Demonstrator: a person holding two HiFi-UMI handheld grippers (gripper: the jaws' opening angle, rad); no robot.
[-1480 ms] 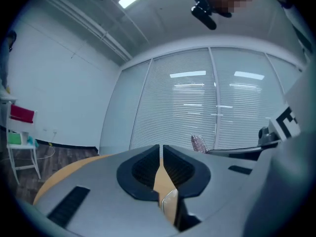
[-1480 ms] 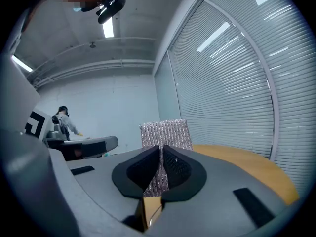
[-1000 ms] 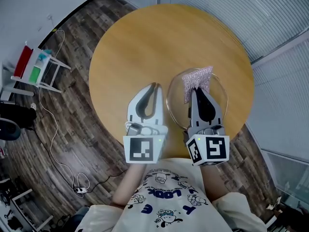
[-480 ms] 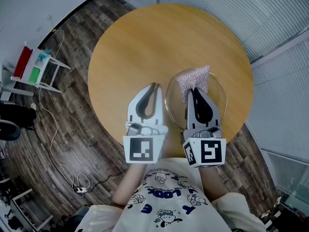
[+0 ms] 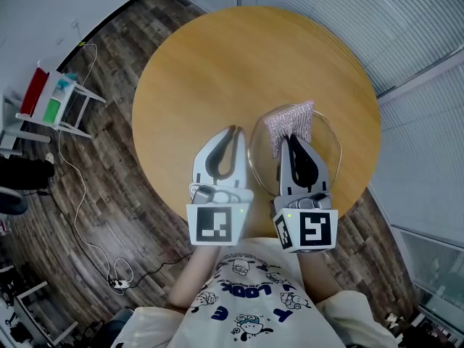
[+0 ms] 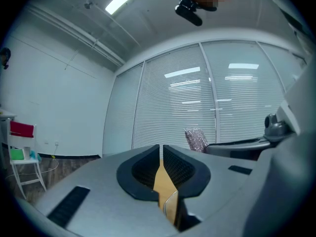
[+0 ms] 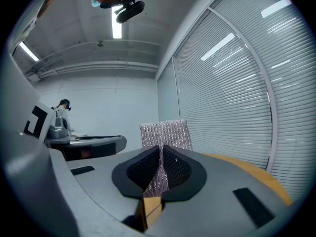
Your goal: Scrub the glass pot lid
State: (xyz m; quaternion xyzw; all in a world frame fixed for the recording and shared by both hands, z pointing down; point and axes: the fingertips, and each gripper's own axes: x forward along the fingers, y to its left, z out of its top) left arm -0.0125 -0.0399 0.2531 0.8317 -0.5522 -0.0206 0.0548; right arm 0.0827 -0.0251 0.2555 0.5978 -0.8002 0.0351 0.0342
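The glass pot lid (image 5: 328, 151) lies flat on the round wooden table (image 5: 217, 64), near its front right edge. My right gripper (image 5: 288, 139) hovers over the lid, shut on a pinkish-silver scrubbing cloth (image 5: 291, 122) that sticks out past the fingertips and rests on the lid's far part. In the right gripper view the cloth (image 7: 165, 132) stands up between the closed jaws of that gripper (image 7: 161, 152). My left gripper (image 5: 232, 130) is shut with nothing in it, just left of the lid's rim. In the left gripper view only a thin slit shows between the jaws (image 6: 161, 152).
A white rack (image 5: 51, 100) with red and green items stands on the wooden floor far left. A cable (image 5: 80, 194) trails across the floor. Window blinds (image 5: 406, 27) run along the right side. The table's front edge is close to the person's body.
The right gripper and the cloth have shifted slightly to the left over the lid. The left gripper has stayed in place.
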